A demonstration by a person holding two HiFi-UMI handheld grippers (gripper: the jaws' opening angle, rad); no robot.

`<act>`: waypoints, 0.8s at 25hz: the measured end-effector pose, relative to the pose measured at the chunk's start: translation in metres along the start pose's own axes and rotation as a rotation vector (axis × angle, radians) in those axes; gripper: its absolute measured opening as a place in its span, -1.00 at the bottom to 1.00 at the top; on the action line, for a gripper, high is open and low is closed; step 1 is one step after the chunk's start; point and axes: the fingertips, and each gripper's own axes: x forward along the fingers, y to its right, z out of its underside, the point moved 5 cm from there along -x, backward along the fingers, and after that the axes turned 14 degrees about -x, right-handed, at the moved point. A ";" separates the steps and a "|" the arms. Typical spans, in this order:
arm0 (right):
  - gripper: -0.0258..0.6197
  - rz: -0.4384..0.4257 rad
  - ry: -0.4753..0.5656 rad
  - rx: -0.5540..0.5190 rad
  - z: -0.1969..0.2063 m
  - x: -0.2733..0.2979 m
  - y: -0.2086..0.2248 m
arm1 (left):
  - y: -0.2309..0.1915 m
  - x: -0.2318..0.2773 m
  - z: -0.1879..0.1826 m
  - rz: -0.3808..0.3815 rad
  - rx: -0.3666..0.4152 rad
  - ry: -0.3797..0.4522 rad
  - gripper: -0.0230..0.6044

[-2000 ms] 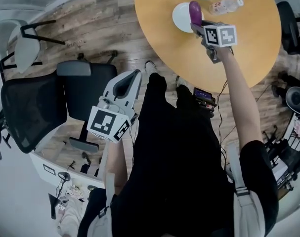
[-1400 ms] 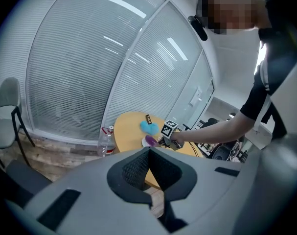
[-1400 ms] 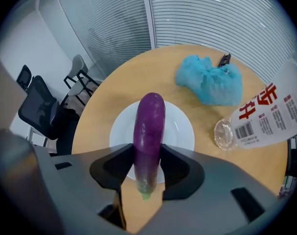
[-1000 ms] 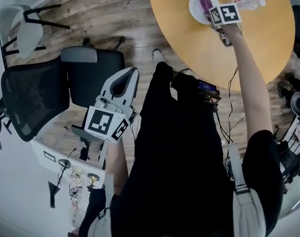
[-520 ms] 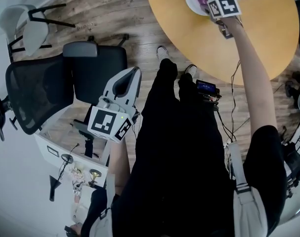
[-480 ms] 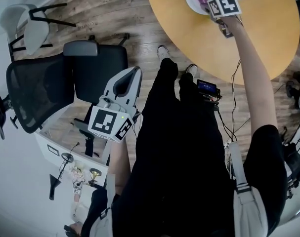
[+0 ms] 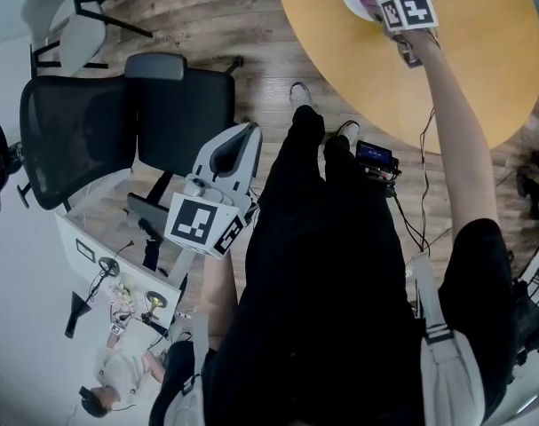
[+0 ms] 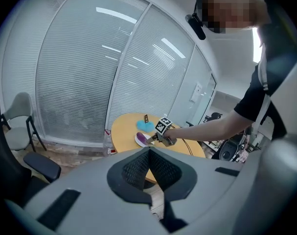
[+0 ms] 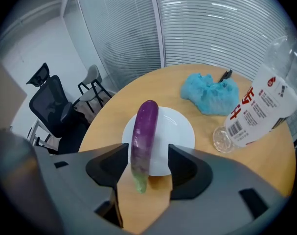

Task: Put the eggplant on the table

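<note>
- The right gripper (image 9: 146,154) hangs steeply over the round wooden table (image 9: 106,124) with its jaws spread wide. The eggplant (image 9: 144,131) sits in the gap between them but is not clamped. There is clear daylight on the 3 o'clock side, and the 9 o'clock jaw is at most just beside the skin.
- The eggplant lies on the white plate (image 9: 180,131). Its long axis runs from 12 to 6 o'clock in the right gripper view, straight along the jaws. The purple tip points away at 12, and the green stem end pokes past the plate rim at 6, toward the gripper.
- Because that axis lines up with the jaw gap, I judge the gripper can back away toward 6 o'clock without dragging it. To take hold again, it need only close across the narrow width.
- A clear bottle (image 9: 258,109) lies at 3 o'clock of the plate, and a blue cloth (image 9: 209,94) is at 1 o'clock. Neither touches the eggplant.
- The left gripper (image 8: 149,153) has its jaws together and holds nothing. It is well apart from the table, by the person's side, so the right hand is the nearer one.
</note>
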 end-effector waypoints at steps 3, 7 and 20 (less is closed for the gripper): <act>-0.16 0.000 -0.001 -0.026 0.001 -0.003 -0.004 | 0.008 -0.011 0.009 -0.018 0.000 0.017 -0.89; -0.16 0.008 0.006 -0.041 0.003 -0.005 -0.006 | 0.015 -0.025 0.021 -0.045 -0.007 0.034 -0.89; -0.16 -0.018 0.076 -0.101 0.018 -0.063 -0.027 | 0.051 -0.047 0.038 -0.045 0.028 0.095 -0.89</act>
